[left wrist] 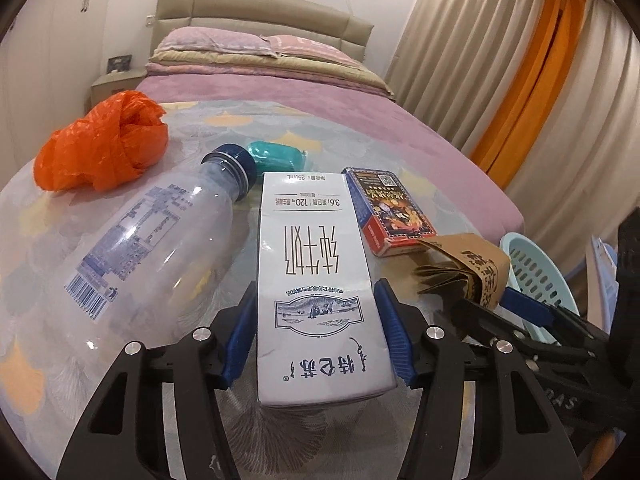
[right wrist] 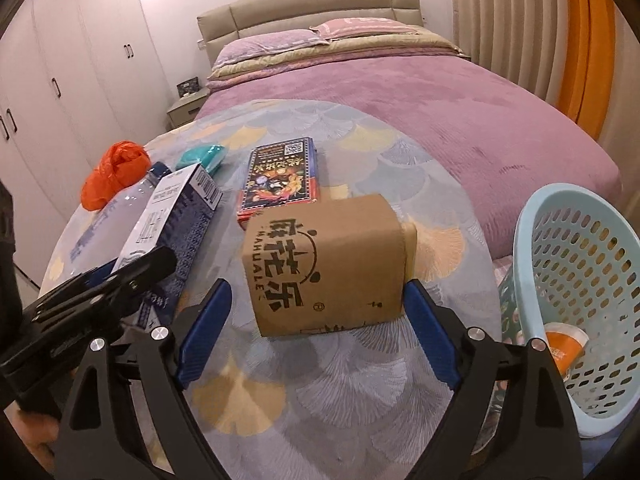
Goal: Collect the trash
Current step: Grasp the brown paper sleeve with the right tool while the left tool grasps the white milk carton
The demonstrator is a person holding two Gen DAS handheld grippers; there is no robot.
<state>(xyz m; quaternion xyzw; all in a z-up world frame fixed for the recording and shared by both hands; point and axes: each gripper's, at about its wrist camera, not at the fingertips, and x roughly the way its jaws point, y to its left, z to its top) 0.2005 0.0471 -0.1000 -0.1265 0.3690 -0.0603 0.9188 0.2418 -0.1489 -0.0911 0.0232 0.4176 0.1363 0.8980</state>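
Both wrist cameras look steeply down, close, sharing the table (left wrist: pixel 120 360) and, seemingly, the bed (right wrist: pixel 440 120).

White milk carton (left wrist: pixel 320 280) is seen lying flat at lower centre of the left wrist view, a clear capped bottle (left wrist: pixel 160 236) on its side just left of it, a crumpled orange bag (left wrist: pixel 100 144) at upper left. A teal wad (left wrist: pixel 276 155) and printed card box (left wrist: pixel 388 210) are seen beyond; a brown paper box (right wrist: pixel 326 264) sits mid-frame in the right wrist view, with a pale blue basket (right wrist: pixel 576 280) at the right edge.
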